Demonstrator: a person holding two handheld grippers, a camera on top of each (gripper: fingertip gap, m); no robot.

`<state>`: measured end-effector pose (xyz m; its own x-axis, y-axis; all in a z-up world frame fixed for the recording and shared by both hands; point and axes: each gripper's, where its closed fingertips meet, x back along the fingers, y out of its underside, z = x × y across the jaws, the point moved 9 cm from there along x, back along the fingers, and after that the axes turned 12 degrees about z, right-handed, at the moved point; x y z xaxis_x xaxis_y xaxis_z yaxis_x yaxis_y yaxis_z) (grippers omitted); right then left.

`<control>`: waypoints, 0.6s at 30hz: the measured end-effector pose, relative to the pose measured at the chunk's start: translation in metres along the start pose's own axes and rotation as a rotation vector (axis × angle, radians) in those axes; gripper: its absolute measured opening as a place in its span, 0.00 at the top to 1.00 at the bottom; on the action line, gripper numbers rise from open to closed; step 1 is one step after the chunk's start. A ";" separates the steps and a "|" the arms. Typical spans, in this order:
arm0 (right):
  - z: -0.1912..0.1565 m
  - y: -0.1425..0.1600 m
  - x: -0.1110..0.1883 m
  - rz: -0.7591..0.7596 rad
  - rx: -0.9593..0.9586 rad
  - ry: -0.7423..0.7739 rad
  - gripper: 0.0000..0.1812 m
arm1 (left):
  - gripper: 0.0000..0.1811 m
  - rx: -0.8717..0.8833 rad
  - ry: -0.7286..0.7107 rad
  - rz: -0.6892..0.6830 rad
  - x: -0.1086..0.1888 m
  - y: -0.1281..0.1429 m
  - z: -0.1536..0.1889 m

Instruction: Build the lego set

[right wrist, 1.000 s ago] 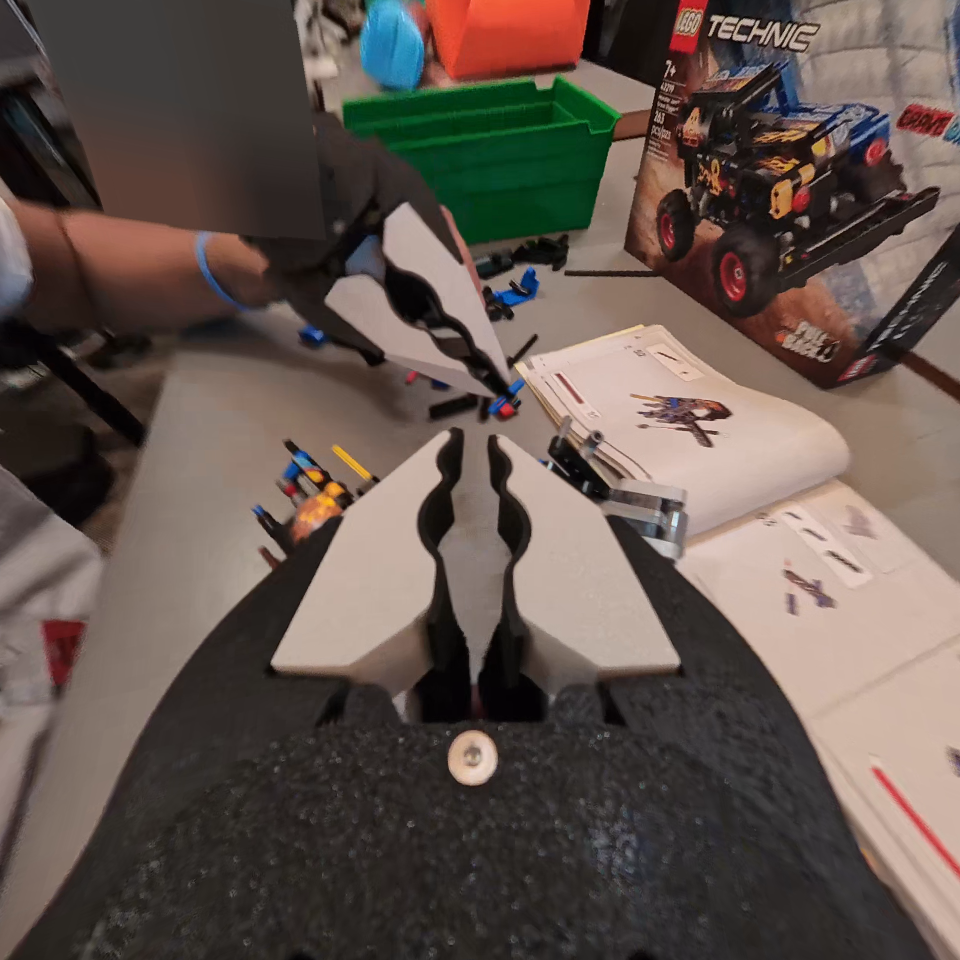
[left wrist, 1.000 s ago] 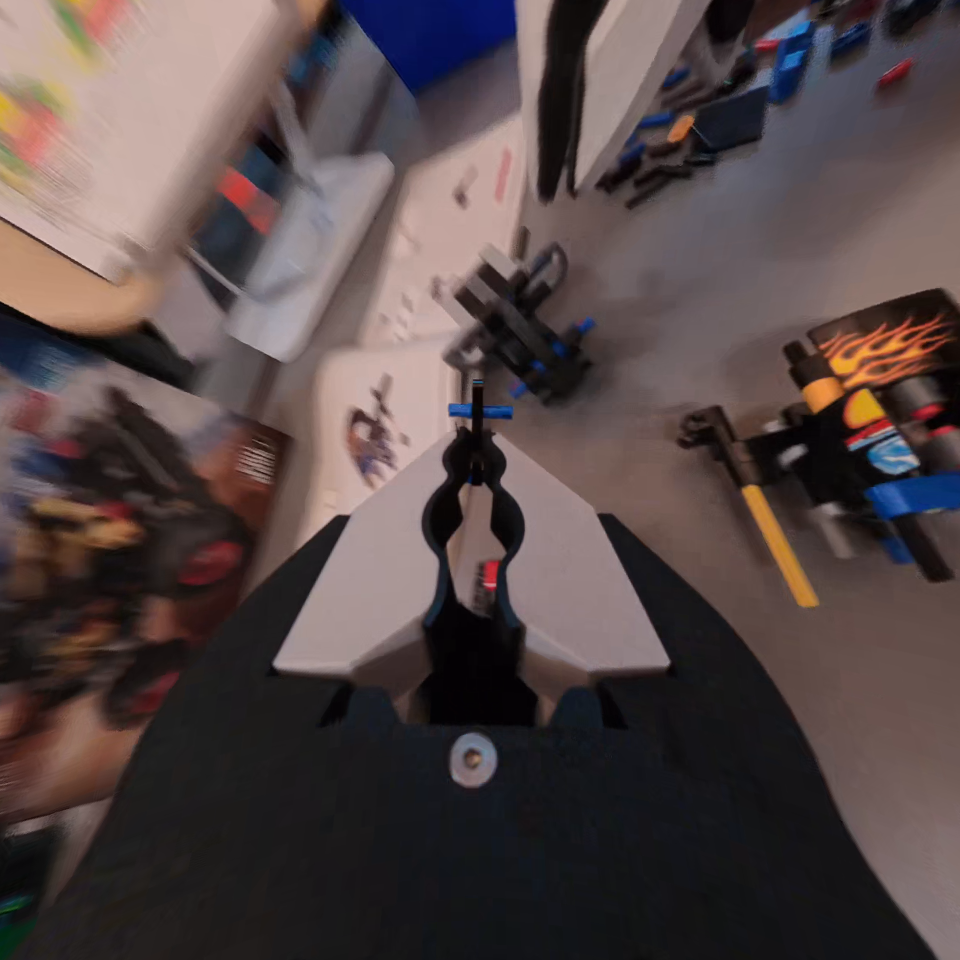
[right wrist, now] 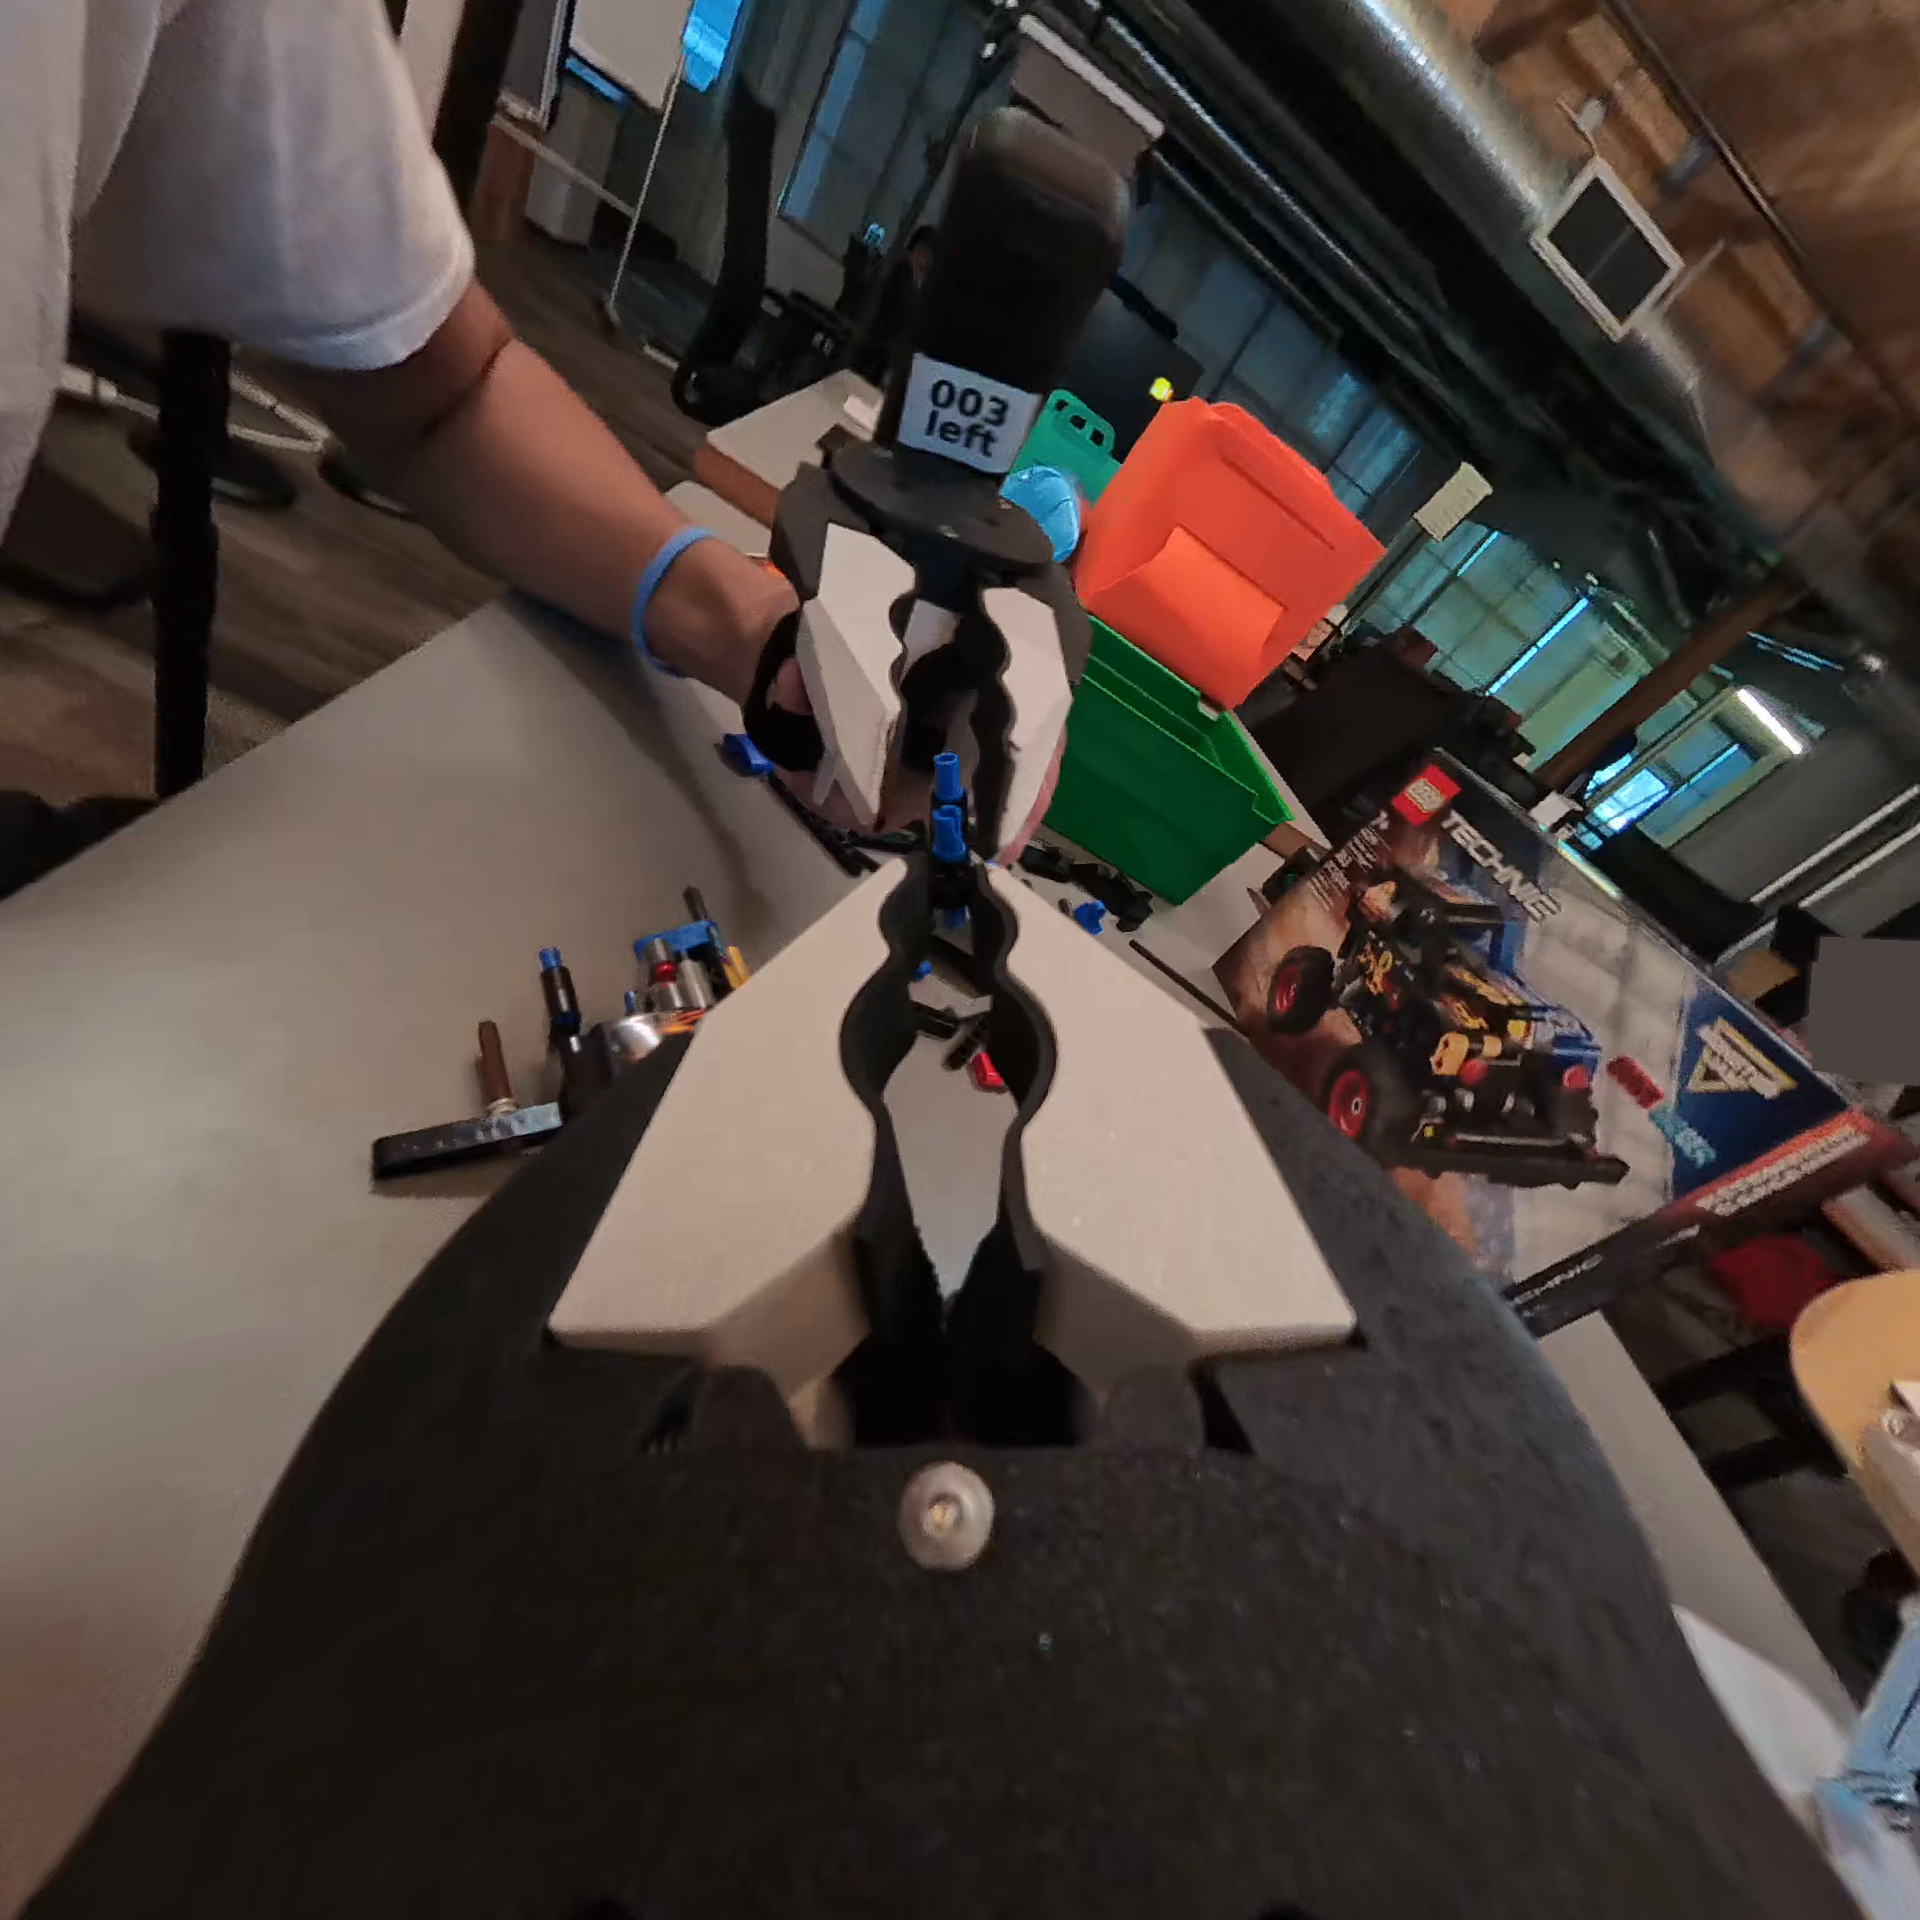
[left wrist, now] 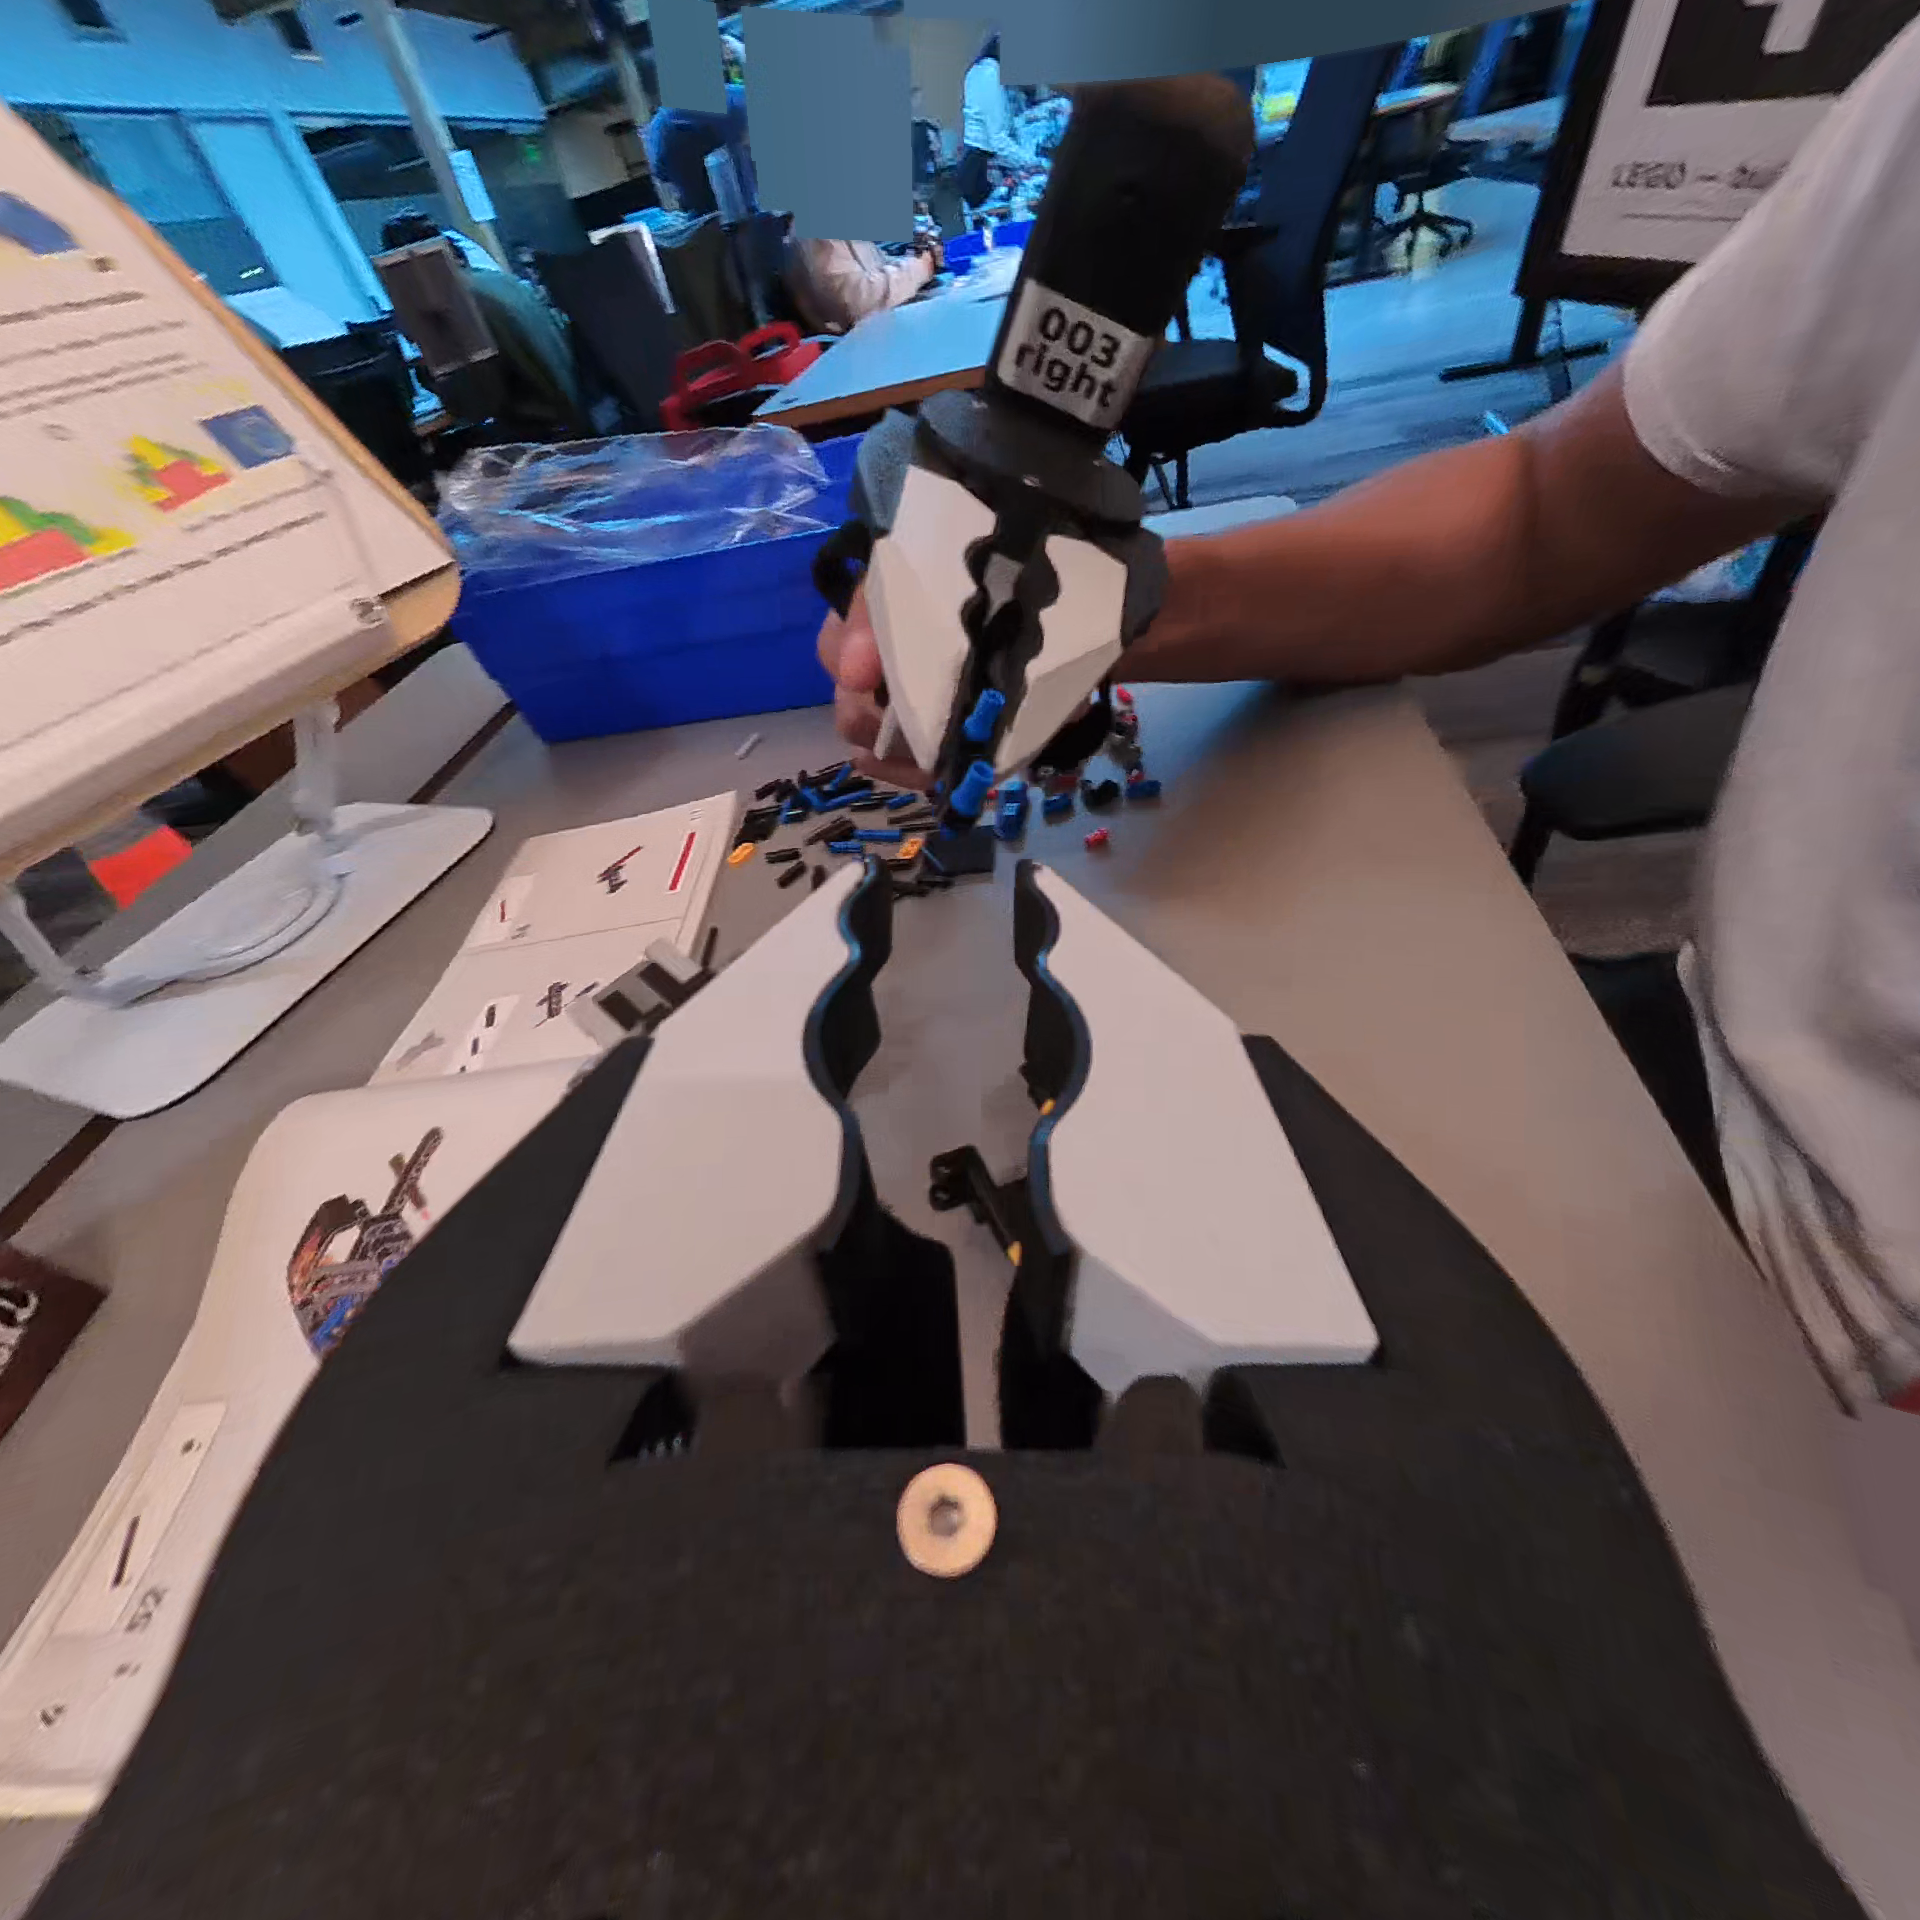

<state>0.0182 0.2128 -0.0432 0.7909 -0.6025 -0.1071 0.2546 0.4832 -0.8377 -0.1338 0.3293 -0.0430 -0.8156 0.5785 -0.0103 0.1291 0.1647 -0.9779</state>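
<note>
My right gripper (right wrist: 945, 878) is shut on a small black lego piece with blue pins (right wrist: 945, 821), held above the grey table (right wrist: 312, 883). In the left wrist view the right gripper (left wrist: 966, 774) hangs point-down over a pile of loose black and blue parts (left wrist: 842, 821), with the pinned piece (left wrist: 975, 779) in its tips. My left gripper (left wrist: 948, 883) is open and empty, facing the right one; in the right wrist view the left gripper (right wrist: 930, 810) stands open around the blue pins. A black part with a yellow axle (left wrist: 971, 1195) lies below the left gripper.
Instruction booklet pages (left wrist: 603, 894) and a grey-black sub-assembly (left wrist: 644, 987) lie to the left. A flame-decorated sub-assembly (right wrist: 665, 997), the set's box (right wrist: 1455, 1039), green bins (right wrist: 1153, 769), an orange bin (right wrist: 1226, 551), a blue bin (left wrist: 644, 603) and a board on a stand (left wrist: 156, 468) ring the table. Both grippers' tips are close together, under 4 cm apart.
The left gripper held the black piece with blue pins and has opened. The right gripper, slightly open and empty before, has shut on that piece. Both grippers have tilted to face each other.
</note>
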 end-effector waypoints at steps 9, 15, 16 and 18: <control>-0.014 0.002 -0.014 -0.032 -0.045 -0.089 0.96 | 0.97 -0.140 0.024 -0.064 -0.006 -0.001 0.018; -0.010 0.012 -0.012 -0.117 -0.102 -0.040 0.96 | 0.97 -0.310 -0.073 -0.143 -0.008 0.006 0.017; -0.008 0.014 -0.011 -0.144 -0.113 -0.025 0.96 | 0.97 -0.358 -0.097 -0.157 -0.007 0.008 0.016; -0.003 0.016 -0.006 -0.219 -0.156 -0.007 0.90 | 0.97 -0.447 -0.163 -0.201 -0.005 0.012 0.011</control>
<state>0.0158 0.2227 -0.0578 0.7304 -0.6773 0.0888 0.3317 0.2380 -0.9129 -0.1345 0.3190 -0.0568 -0.9217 0.3743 0.1018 0.1600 0.6060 -0.7792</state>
